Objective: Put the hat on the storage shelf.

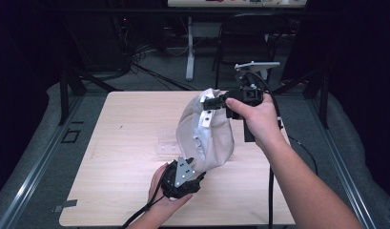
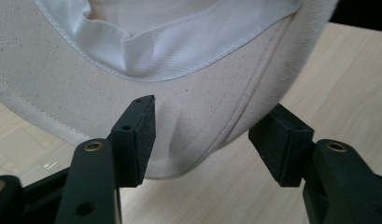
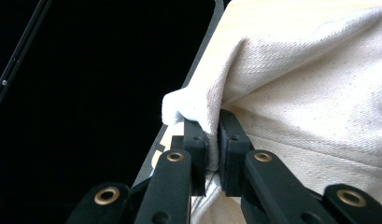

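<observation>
Wood table (image 1: 116, 143), dark room behind: one cap held up between two grippers.

Left gripper (image 1: 189, 168) sits low near the table's front edge, under the cap (image 1: 207, 133); its jaws stand apart, pads (image 2: 139, 140) either side of the cap's lower edge without pressing, so it looks set to take a second hold or has just let go, can't tell which. Cap hangs above the table middle, opening facing left, white lining showing. Right gripper (image 1: 215, 104) is up high at the cap's top, jaws together, clamped on a fold of the cloth (image 3: 198, 109); that pinch carries the cap's weight and keeps it off the wood. Count: one cap, two grippers, two hands, one table.
</observation>
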Motion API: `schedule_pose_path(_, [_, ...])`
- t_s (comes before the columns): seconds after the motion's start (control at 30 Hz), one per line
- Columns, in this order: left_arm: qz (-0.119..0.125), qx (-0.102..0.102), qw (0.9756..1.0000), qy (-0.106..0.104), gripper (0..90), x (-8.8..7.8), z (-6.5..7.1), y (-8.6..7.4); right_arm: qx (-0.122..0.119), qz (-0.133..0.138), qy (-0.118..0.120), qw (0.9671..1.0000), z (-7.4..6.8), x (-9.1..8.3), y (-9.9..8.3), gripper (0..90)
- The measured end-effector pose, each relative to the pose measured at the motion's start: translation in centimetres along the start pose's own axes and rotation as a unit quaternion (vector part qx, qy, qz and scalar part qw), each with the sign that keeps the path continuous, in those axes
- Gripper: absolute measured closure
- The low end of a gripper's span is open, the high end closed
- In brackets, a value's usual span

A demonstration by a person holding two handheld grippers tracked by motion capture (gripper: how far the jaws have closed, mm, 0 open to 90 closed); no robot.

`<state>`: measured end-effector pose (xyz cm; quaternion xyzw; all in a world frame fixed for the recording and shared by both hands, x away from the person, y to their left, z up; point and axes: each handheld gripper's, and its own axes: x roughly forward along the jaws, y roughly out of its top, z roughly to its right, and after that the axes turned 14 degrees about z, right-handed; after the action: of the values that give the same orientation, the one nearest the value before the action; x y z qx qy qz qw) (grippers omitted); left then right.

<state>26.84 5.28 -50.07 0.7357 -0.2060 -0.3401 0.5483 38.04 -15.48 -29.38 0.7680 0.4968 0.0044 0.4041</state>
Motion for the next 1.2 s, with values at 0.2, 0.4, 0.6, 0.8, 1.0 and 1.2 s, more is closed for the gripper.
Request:
schedule_pose_path(0.2, [-0.004,0.004,0.9999,0.008,62.7,-0.2,-0.3,0.0,0.0,0.001,-0.001,1.0,0.0,0.0,0.0,84.1])
schedule_pose_path(0.4, [-0.001,0.009,0.9999,0.014,72.4,-0.7,-0.9,0.2,-0.001,0.002,-0.002,1.0,0.0,-0.1,0.0,84.1])
schedule_pose_path(0.6, [0.005,0.007,0.9999,0.012,76.7,-1.0,-1.8,0.6,-0.001,0.005,0.0,1.0,-0.1,0.0,0.0,84.0])
schedule_pose_path(0.8, [0.017,-0.013,0.9998,-0.005,79.8,-0.9,-2.8,1.2,-0.006,0.006,-0.004,1.0,-0.1,0.3,-0.1,83.9])
schedule_pose_path(1.0, [0.036,-0.039,0.9984,-0.02,81.3,-1.0,-4.2,2.4,-0.008,0.014,-0.008,0.9998,0.1,0.1,0.0,83.8])
schedule_pose_path(1.2, [0.05,-0.078,0.9951,-0.035,82.4,-0.6,-5.6,3.1,-0.009,0.018,-0.015,0.9997,0.5,0.3,0.0,83.7])
